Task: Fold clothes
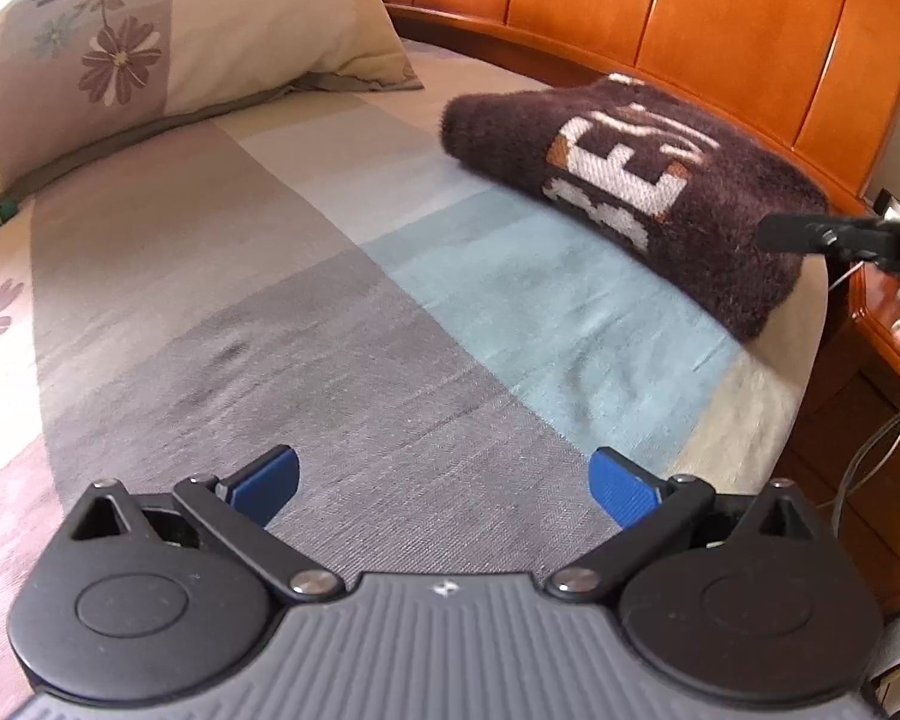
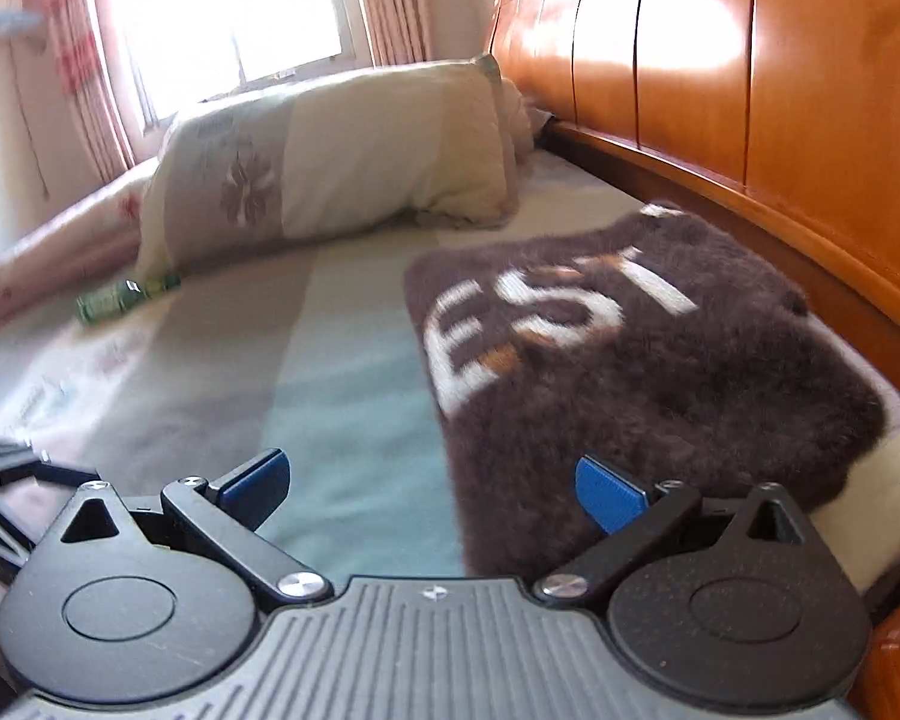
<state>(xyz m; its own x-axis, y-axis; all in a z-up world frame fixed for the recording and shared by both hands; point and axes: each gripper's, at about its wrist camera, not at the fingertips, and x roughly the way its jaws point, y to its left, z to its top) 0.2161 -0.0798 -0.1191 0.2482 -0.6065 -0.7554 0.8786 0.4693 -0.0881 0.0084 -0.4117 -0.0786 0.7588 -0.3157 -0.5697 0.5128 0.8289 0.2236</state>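
A folded dark brown fuzzy sweater point(image 1: 648, 192) with large white letters lies on the bed near the wooden headboard, and it fills the right half of the right wrist view as the sweater point(image 2: 660, 360). My left gripper point(image 1: 444, 489) hovers open over the grey and blue bedsheet, well short of the sweater, nothing between its blue pads. My right gripper point(image 2: 432, 489) is open too, its right pad over the sweater's near edge and its left pad over the sheet. The tip of the right gripper point(image 1: 840, 237) shows at the right edge of the left wrist view, beside the sweater.
A flowered pillow point(image 1: 150, 54) lies at the far end of the bed; pillow point(image 2: 330, 150). The orange wooden headboard point(image 1: 720, 30) runs along the right. A small green bottle point(image 2: 126, 297) rests beside the pillow. Cables point(image 1: 870, 456) hang off the bed's right side.
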